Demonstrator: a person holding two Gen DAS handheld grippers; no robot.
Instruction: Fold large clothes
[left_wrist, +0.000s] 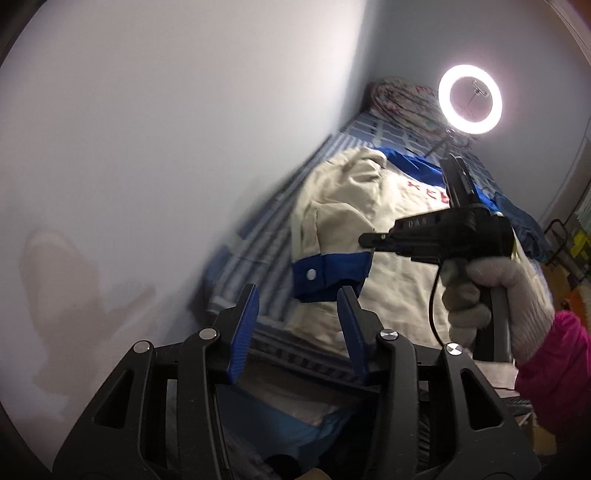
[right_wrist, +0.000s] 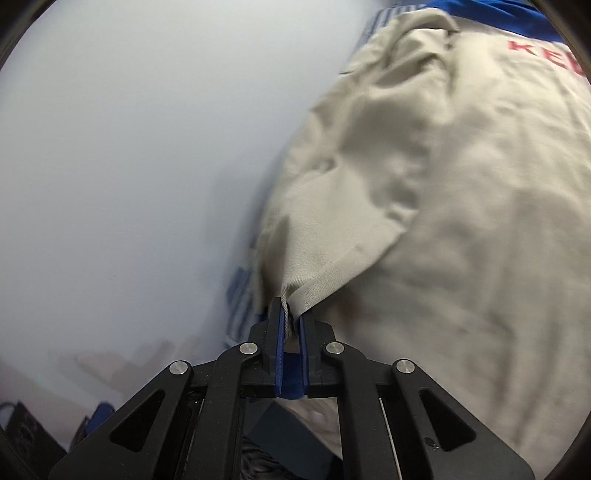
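White wall (left_wrist: 147, 147) runs along one side of a bed (left_wrist: 255, 229) with a blue striped sheet, a ring light (left_wrist: 470, 99) glowing at its far end. Spread on the bed lies the jacket (left_wrist: 399, 288), cream with blue trim and red lettering. The right hand-held gripper (right_wrist: 290, 314) is clamped on a pinch of cream cloth at the sleeve, lifting it clear of the sheet, probably to carry that sleeve across the body for a fold. The left hand-held gripper (left_wrist: 301, 314) hovers with its jaws apart and nothing between them, aimed at the blue cuff (left_wrist: 332, 275), likely ready to take that end.
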